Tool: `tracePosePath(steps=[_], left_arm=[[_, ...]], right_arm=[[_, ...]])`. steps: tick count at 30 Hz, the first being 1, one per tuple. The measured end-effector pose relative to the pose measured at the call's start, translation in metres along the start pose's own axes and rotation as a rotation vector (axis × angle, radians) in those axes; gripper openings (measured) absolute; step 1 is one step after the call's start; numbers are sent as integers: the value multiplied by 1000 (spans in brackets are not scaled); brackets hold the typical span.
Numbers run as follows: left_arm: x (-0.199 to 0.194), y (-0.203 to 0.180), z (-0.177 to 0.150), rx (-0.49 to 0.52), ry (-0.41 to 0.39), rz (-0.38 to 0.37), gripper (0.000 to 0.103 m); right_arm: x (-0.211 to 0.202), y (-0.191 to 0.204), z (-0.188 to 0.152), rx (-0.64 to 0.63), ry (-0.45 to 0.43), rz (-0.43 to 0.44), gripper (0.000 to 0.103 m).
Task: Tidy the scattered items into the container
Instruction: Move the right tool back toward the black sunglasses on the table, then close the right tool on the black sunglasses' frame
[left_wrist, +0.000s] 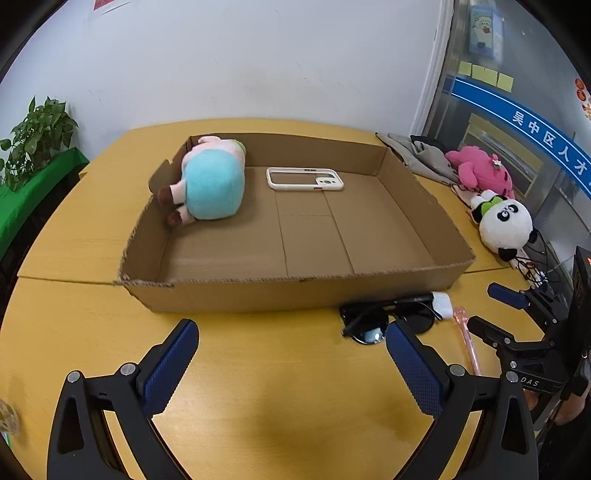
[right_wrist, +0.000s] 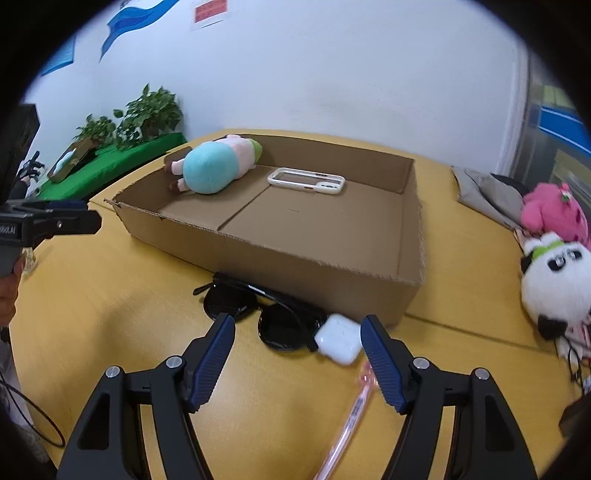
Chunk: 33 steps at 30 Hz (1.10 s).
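A shallow cardboard box (left_wrist: 413, 218) is seen on a yellow table (left_wrist: 258, 369); a plush toy (left_wrist: 210, 181) lies in its far left corner and a white phone case (left_wrist: 304, 179) lies flat beside it on the box floor. Outside the box, against its near wall, black sunglasses (right_wrist: 266, 314) are laid lenses down, with a white earbud case (right_wrist: 338, 343) touching their right end and a pink pen (right_wrist: 360, 398) just beyond. The right gripper (right_wrist: 297, 334) is held wide apart and empty, with the sunglasses and earbud case between and just ahead of its fingertips. The left gripper (left_wrist: 291, 332) is likewise spread wide and empty, facing the box wall, the sunglasses lying by its right fingertip.
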<state>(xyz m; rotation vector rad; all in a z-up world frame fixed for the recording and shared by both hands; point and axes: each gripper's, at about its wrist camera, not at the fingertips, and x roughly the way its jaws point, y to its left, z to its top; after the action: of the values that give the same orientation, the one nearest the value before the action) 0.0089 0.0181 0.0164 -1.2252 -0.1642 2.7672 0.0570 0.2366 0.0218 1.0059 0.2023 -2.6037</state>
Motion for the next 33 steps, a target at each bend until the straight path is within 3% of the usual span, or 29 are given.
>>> tracePosePath(steps=[7, 13, 21, 26, 31, 33], left_arm=[[13, -10, -23, -7, 47, -33, 103], [30, -27, -32, 6, 100, -61, 103], [41, -37, -31, 3, 124, -72, 103], [53, -33, -21, -6, 115, -76, 102], [77, -33, -11, 3, 131, -107, 94], [89, -34, -9, 4, 152, -129, 90]], right_arm=[[-8, -22, -43, 155, 83, -84, 70], [-3, -28, -67, 205, 132, -88, 70], [-2, -18, -40, 163, 95, -93, 70], [12, 6, -15, 82, 52, -32, 70], [36, 7, 2, 56, 54, -50, 70], [53, 3, 1, 48, 92, -54, 60]])
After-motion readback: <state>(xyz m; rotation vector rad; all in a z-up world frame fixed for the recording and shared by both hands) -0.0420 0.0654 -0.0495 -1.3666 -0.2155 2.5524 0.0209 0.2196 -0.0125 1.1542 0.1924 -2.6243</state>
